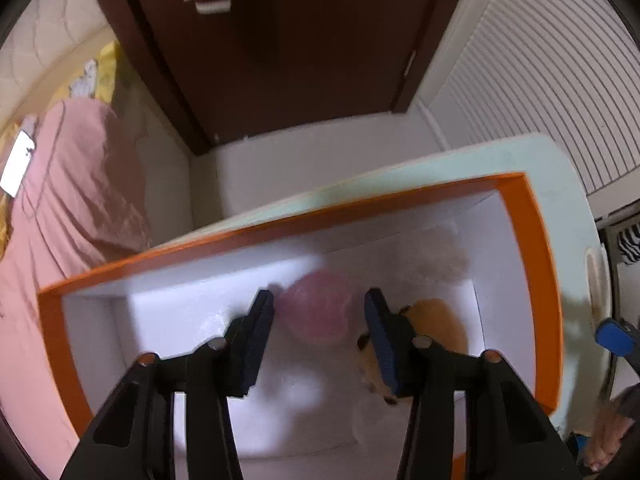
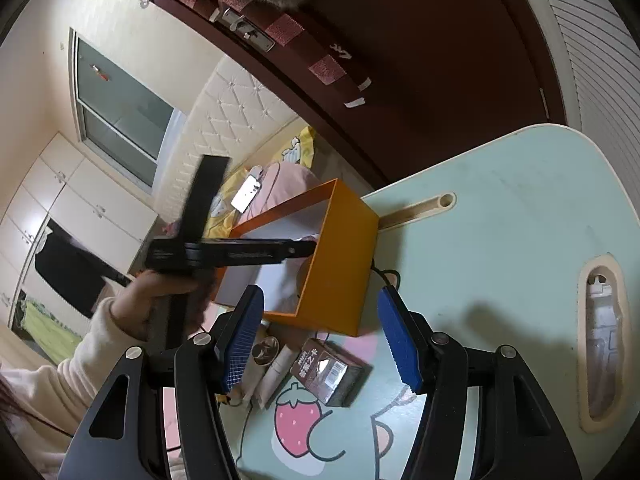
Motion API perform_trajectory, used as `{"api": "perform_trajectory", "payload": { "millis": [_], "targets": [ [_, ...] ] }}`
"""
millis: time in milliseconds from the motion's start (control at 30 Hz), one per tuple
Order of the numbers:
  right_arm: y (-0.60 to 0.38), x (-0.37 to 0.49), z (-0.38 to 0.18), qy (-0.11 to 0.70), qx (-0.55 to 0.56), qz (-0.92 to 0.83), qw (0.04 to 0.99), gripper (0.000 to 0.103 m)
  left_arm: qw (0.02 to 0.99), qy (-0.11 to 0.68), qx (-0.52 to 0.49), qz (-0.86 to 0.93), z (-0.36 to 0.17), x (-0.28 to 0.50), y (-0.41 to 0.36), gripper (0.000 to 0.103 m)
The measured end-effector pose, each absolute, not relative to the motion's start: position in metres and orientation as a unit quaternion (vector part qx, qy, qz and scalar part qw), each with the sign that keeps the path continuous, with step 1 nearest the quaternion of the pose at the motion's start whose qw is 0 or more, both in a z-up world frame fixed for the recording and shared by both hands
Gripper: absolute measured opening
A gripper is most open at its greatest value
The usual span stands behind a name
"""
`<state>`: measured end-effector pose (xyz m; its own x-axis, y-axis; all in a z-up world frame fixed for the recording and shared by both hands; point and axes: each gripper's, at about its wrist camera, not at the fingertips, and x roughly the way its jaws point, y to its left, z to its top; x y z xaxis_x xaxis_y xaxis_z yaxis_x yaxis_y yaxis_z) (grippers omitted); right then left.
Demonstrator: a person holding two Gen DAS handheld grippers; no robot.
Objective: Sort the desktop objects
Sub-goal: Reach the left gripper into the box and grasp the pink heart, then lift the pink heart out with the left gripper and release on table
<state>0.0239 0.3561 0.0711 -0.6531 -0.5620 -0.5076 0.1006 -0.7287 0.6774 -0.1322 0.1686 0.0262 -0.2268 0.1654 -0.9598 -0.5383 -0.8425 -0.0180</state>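
An orange box [image 1: 536, 240] with a white inside stands on the mint-green desk [image 2: 500, 216]. In the left wrist view a pink round object [image 1: 316, 312] and an orange plush toy [image 1: 440, 328] lie inside it. My left gripper [image 1: 320, 336] is open and empty above the box's inside; it also shows in the right wrist view [image 2: 240, 254] reaching over the box [image 2: 344, 264]. My right gripper [image 2: 320, 340] is open and empty above the desk, near a dark brown packet [image 2: 332, 372], a white tube [image 2: 276, 376] and a small round tin [image 2: 266, 350].
A dark brown door [image 2: 420, 60] stands behind the desk. A bed with pink bedding [image 1: 68, 208] and a phone [image 1: 16, 164] is to the left. A slot [image 2: 604, 344] is set in the desk's right side and a black cable [image 2: 386, 274] runs beside the box.
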Motion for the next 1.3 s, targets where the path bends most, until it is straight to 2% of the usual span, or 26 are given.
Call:
{"api": "perform_trajectory", "payload": {
  "millis": [200, 367, 700, 833, 1067, 1300],
  "targets": [
    [0.361, 0.025, 0.067, -0.322, 0.369, -0.85, 0.192, 0.06, 0.24, 0.143, -0.573, 0.77, 0.036, -0.124, 0.162, 0.035],
    [0.355, 0.025, 0.069, -0.314, 0.374, -0.851, 0.194, 0.06, 0.252, 0.109, -0.551, 0.788, 0.066, -0.113, 0.148, 0.035],
    [0.333, 0.021, 0.075, -0.282, 0.387, -0.853, 0.205, 0.06, 0.293, 0.062, -0.501, 0.812, 0.119, -0.044, 0.097, 0.035],
    [0.325, 0.02, 0.078, -0.274, 0.391, -0.854, 0.208, 0.06, 0.304, 0.03, -0.488, 0.818, 0.103, -0.011, 0.072, 0.035],
    [0.308, 0.014, 0.088, -0.243, 0.405, -0.855, 0.214, 0.06, 0.318, 0.012, -0.515, 0.796, 0.043, 0.03, 0.064, 0.035],
    [0.267, -0.038, 0.119, -0.165, 0.493, -0.825, 0.223, 0.06, 0.275, 0.027, -0.488, 0.828, 0.03, 0.035, 0.064, 0.036]
  ]
}}
